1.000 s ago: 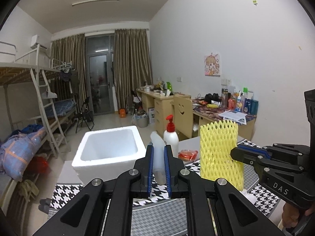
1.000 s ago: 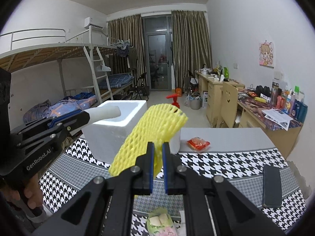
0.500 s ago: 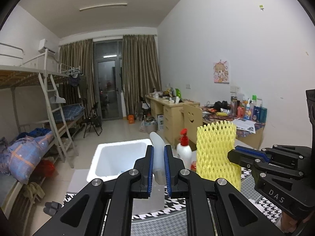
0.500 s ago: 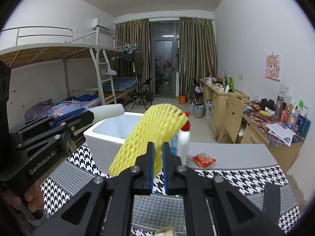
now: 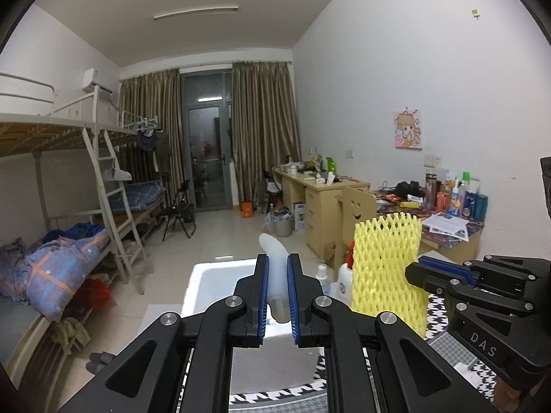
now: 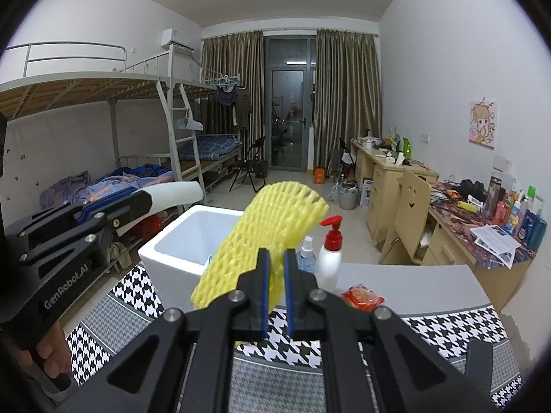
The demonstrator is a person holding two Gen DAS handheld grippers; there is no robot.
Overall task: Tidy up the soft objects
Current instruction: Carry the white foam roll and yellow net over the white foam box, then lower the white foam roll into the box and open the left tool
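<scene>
My left gripper (image 5: 277,261) is shut on a white foam piece (image 5: 275,268), held in the air above the white foam box (image 5: 210,282). The same foam piece (image 6: 175,194) shows at the left of the right wrist view, in the left gripper (image 6: 141,201). My right gripper (image 6: 273,258) is shut on a yellow foam net sleeve (image 6: 268,234), held up in front of the white foam box (image 6: 186,251). The sleeve (image 5: 385,268) and right gripper (image 5: 413,270) also show at the right of the left wrist view.
On the houndstooth table (image 6: 447,327) stand a red-pump white bottle (image 6: 329,261), a small spray bottle (image 6: 306,254), a red snack packet (image 6: 361,297) and a dark flat object (image 6: 478,368). Bunk beds (image 6: 103,137) stand left, cluttered desks (image 6: 482,213) right.
Both grippers have risen and tilted upward with their foam pieces still held. The table and box have dropped lower in both views.
</scene>
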